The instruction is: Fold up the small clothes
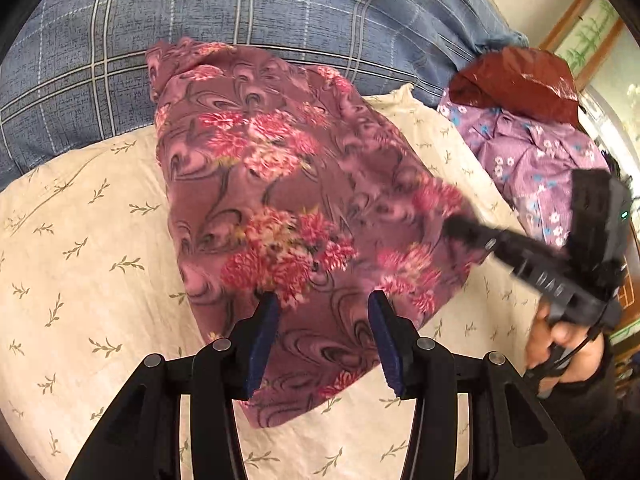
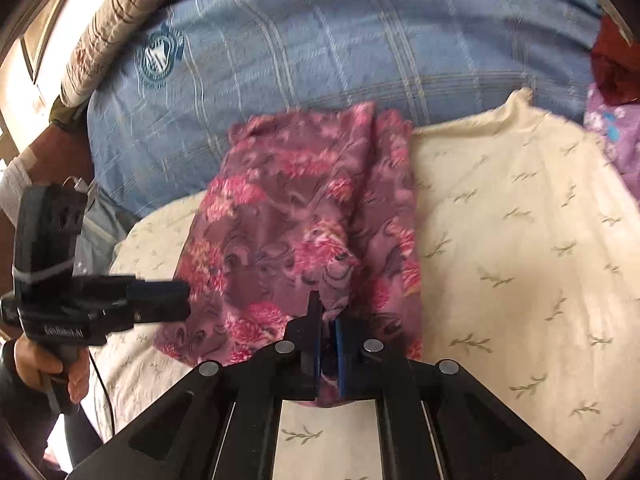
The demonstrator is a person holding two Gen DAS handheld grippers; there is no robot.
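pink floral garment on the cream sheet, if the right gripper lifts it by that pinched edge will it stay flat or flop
The pink floral garment will likely flop: it already lies in soft folds and creases. It looks thin and light, so the right gripper, shut on a bunched bit of its near edge, should lift it easily. It would probably drag and bunch over the cream sheet rather than slide neatly.

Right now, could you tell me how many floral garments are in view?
2: the pink floral garment lies on the cream pillow; a purple floral garment sits farther off beneath a red bag. More may be hidden.
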